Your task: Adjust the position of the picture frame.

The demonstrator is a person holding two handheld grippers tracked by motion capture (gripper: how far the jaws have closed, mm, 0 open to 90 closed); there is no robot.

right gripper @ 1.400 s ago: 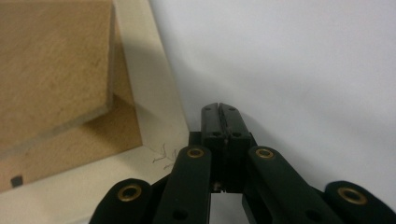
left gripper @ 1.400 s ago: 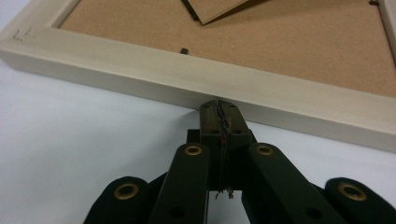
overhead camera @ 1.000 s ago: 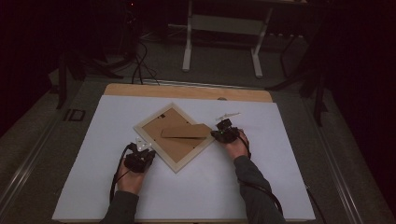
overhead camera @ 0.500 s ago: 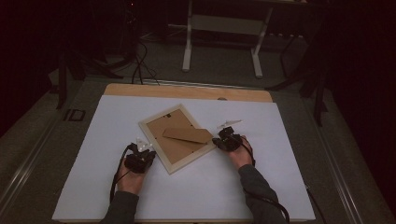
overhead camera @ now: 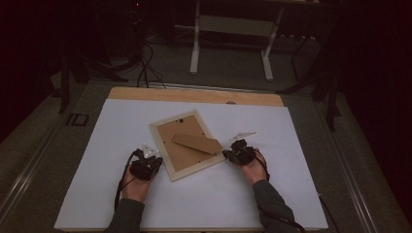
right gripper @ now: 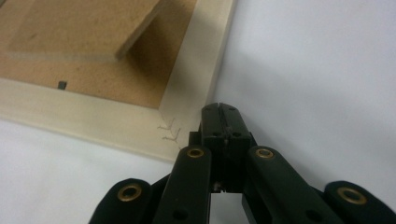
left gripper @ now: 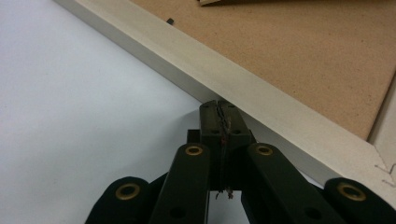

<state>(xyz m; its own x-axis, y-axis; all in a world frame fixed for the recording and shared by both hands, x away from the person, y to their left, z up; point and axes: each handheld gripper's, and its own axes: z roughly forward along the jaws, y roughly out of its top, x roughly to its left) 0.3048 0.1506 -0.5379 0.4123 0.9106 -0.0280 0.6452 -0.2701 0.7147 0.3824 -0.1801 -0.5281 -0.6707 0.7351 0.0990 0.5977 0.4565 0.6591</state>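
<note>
Rotated since the earlier frames, the pale wooden picture frame (overhead camera: 186,144) had swung from a diamond pose toward a squarer one, and the right gripper (overhead camera: 227,154) had slid nearer the person along the table.

Going left to right in the high view, the left gripper (overhead camera: 156,161) lay at the frame's lower left edge, its jaws clenched on nothing; in the left gripper view its closed tips (left gripper: 219,105) met the pale rail (left gripper: 243,88). The frame lay face down on the white table sheet (overhead camera: 97,160), near its middle, its brown fibreboard back (overhead camera: 182,141) up and its brown stand flap (overhead camera: 197,143) lying across that back. The right gripper, also clenched and empty, sat at the frame's right corner; in the right gripper view its tips (right gripper: 219,108) were just beside the mitred corner (right gripper: 170,130).
</note>
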